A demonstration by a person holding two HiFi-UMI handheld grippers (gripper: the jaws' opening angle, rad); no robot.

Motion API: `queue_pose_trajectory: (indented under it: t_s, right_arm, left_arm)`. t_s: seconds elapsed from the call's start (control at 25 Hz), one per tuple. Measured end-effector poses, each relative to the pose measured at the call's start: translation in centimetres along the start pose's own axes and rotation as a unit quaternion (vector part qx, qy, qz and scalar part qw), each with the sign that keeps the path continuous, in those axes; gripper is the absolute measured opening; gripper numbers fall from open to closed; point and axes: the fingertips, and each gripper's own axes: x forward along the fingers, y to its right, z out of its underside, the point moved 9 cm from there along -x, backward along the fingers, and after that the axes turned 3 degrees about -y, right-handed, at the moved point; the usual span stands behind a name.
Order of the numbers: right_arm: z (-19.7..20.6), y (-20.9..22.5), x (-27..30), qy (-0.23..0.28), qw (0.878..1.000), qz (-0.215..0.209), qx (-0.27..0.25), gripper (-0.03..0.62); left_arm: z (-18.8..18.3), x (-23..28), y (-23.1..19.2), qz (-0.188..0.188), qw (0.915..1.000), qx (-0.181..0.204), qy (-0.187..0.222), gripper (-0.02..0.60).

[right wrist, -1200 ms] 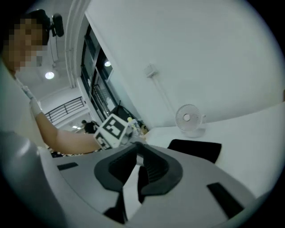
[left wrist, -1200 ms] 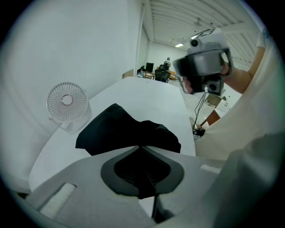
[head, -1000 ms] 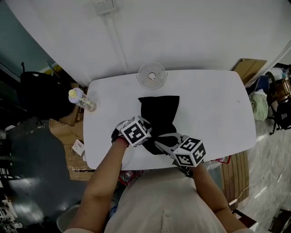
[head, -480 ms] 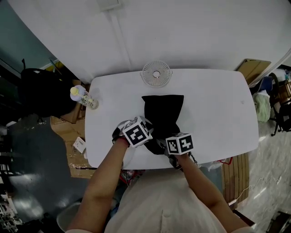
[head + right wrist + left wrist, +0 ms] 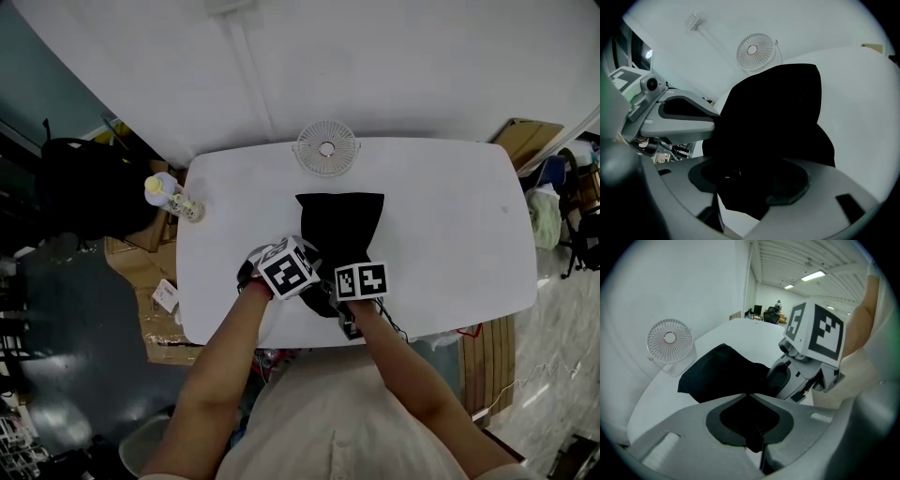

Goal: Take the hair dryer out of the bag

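Head view: fan point(image 5: 326, 148) stands beyond bag point(image 5: 339, 225), bottle point(image 5: 172, 198) beside table's point(image 5: 450, 216) left edge.

White desk point(image 5: 450, 216) against white wall point(image 5: 394, 66); small fan point(image 5: 326, 148) at far edge. Cardboard point(image 5: 131, 267) on dark floor point(image 5: 56, 309) left. Ceiling strip lights point(image 5: 813, 275) lit.

Head view dim overall, darkest toward 7 o'clock. Both my gripper views bend hard and go black at the rims. In the left gripper view, ceiling strip lights point(image 5: 813, 275) glare at 1 o'clock. The bag point(image 5: 778, 108) reads flat black, no detail.
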Motion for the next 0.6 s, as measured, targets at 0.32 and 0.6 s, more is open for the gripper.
queue_pose_trajectory:
  t_s: [0.32, 0.6]
  right_arm:
    - [-0.5, 0.3, 1.9, -0.032, 0.998, -0.009, 0.048, 0.278]
    - [-0.7, 0.3, 1.9, -0.047, 0.999, -0.004, 0.028, 0.265]
  left_arm:
    - [0.3, 0.0, 0.0, 0.017, 0.9998, 0.001, -0.005, 0.023]
    - [0.6, -0.1, 0.1, 0.015, 0.9998, -0.008, -0.008, 0.023]
